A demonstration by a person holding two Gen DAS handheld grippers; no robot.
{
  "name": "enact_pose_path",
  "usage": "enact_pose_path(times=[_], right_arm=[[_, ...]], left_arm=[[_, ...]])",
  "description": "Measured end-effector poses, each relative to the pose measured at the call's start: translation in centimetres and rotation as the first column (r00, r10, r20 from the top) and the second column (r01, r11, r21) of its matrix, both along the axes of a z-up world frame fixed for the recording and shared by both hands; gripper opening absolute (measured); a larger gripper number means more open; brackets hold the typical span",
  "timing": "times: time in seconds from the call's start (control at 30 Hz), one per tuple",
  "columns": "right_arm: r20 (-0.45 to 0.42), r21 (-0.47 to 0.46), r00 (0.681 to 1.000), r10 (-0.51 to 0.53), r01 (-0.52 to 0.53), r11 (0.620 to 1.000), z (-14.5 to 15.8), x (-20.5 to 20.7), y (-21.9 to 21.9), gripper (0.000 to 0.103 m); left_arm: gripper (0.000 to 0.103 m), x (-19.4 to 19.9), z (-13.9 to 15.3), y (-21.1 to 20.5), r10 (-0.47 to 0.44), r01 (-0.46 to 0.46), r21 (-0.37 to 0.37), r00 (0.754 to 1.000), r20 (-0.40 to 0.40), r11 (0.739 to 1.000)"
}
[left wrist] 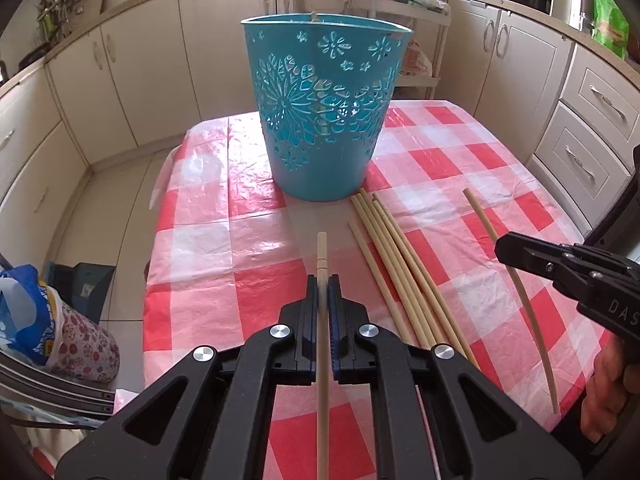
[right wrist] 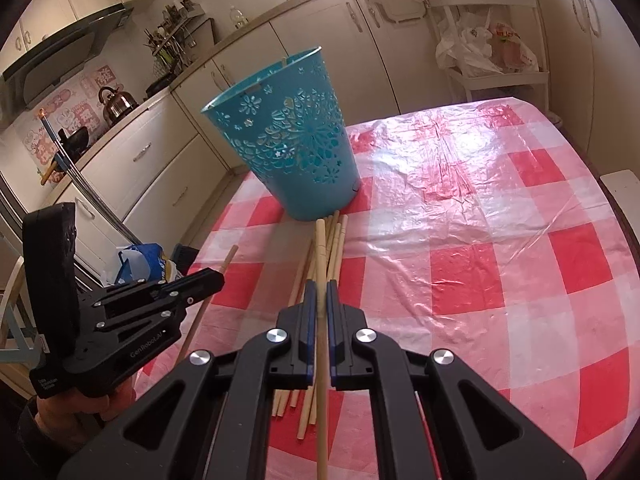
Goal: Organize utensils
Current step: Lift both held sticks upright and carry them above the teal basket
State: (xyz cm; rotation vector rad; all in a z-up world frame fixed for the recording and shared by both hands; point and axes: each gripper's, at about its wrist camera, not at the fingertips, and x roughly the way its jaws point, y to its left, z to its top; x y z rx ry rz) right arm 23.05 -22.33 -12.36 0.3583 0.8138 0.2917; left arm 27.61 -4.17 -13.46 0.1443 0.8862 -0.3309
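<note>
Kitchen scene, checked red-and-white table [left wrist: 224, 248] carrying a teal perforated basket [left wrist: 324, 116], standing upright near the far edge. Just in front of the basket, a loose bundle of wooden chopsticks [left wrist: 394, 264] lying flat on the cloth. Left gripper [left wrist: 322, 280] with fingers closed on 1 chopstick [left wrist: 322, 252], its tip pointing toward the basket. Right gripper [right wrist: 320, 286] likewise clamped on another chopstick [right wrist: 320, 240], held above the bundle. Cream cabinets [left wrist: 132, 76] around the room.
</note>
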Motion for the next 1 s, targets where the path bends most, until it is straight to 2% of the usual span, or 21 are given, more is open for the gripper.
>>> enact_pose_path(times=[0.4,0.57,0.8,1.0], right_arm=[[0.053,0.058,0.999,0.000,-0.003,0.998,1.9,-0.3,0.1,0.006],[0.082,0.070,0.997,-0.010,0.004,0.998,2.6,-0.4,0.0,0.006],[0.178,0.067,0.982,-0.059,0.047,0.997,5.0,-0.3,-0.3,0.006],[0.314,0.076,0.943,-0.114,0.094,0.993,8.7,0.9,-0.3,0.006]], left_arm=[[0.005,-0.8,1.5,-0.3,-0.001,0.000,0.017,0.998,0.058,1.000],[0.005,-1.0,2.1,-0.2,-0.005,0.005,0.001,0.997,0.071,1.000],[0.005,-0.6,4.9,1.5,0.018,-0.003,-0.110,0.991,0.132,0.994],[0.005,0.4,9.0,3.7,0.070,-0.007,-0.259,0.969,0.237,0.966]])
